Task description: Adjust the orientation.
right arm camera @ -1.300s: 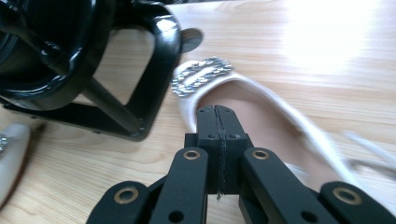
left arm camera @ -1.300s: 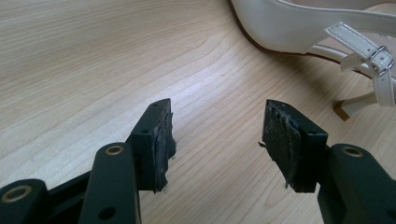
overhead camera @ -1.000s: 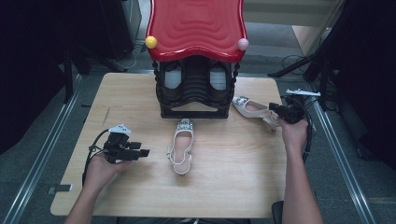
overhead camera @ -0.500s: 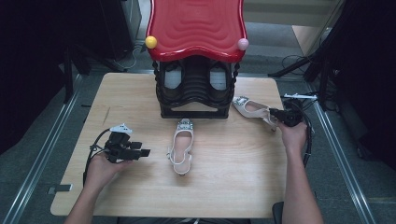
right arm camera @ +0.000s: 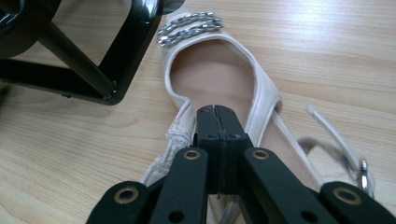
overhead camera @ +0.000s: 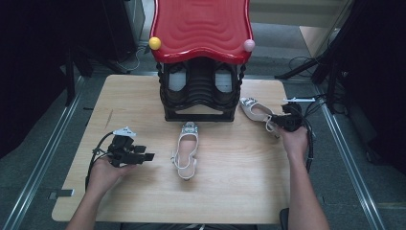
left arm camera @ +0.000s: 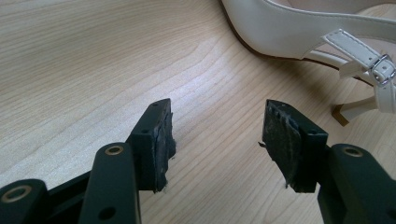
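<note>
Ahead of the left tool (overhead camera: pixel 149 156), bare worktop (overhead camera: pixel 134 110) lies open up to the middle shoe (overhead camera: pixel 186 149). Just left of the right tool (right arm camera: pixel 215 108), the black rack (overhead camera: pixel 201 93) blocks passage.

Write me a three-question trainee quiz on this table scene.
1. True or false: the left gripper has its jaws clamped on a shoe.
2. What lies directly under the shut jaws of the right gripper? A) a cup B) the pale sandal beside the black rack C) a brush
3. Fill in: the rack's wavy top is ___ in colour.

Key: 1 false, its jaws stand open over bare table; 2 B; 3 red.
</note>
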`<state>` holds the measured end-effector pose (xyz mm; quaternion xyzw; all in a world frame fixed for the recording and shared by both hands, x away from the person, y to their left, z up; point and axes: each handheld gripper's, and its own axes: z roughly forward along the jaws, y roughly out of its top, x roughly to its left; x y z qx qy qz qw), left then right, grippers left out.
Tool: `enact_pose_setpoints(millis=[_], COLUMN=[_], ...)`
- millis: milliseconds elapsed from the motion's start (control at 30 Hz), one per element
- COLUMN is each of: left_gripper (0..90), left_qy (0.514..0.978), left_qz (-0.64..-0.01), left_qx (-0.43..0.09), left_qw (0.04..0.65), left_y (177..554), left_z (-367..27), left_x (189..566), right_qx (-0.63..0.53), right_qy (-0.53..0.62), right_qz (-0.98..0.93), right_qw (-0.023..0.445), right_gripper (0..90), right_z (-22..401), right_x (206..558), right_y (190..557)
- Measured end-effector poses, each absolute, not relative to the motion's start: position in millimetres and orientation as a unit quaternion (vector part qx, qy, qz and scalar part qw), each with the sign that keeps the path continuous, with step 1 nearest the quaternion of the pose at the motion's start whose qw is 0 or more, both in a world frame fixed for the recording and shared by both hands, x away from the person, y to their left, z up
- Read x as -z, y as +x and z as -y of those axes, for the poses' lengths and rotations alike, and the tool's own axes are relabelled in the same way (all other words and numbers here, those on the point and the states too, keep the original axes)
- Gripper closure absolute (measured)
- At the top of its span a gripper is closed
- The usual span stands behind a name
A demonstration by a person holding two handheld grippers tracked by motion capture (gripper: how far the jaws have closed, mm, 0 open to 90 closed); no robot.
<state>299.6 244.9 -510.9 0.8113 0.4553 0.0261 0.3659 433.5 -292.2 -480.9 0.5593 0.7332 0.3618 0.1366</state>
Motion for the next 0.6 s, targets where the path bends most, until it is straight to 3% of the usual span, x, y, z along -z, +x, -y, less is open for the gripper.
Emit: enact_pose_setpoints(millis=[300, 600], left_gripper=[43.3, 43.2], left_qy=[0.810, 0.809], left_qz=[-0.456, -0.458], left_qx=[-0.024, -0.023], left_qw=[0.368, 0.368], left_y=[300.6, 300.8], left_z=[-245.5, -245.5], left_x=[511.2, 511.4], right_qx=[-0.373, -0.369], right_qy=[0.554, 0.564], right_qz=[-0.735, -0.727], right_qw=[0.113, 0.133], right_gripper=[90.0, 88.7], right_z=[275.5, 281.8], right_x=[482.4, 472.4], right_y=[432.5, 429.8])
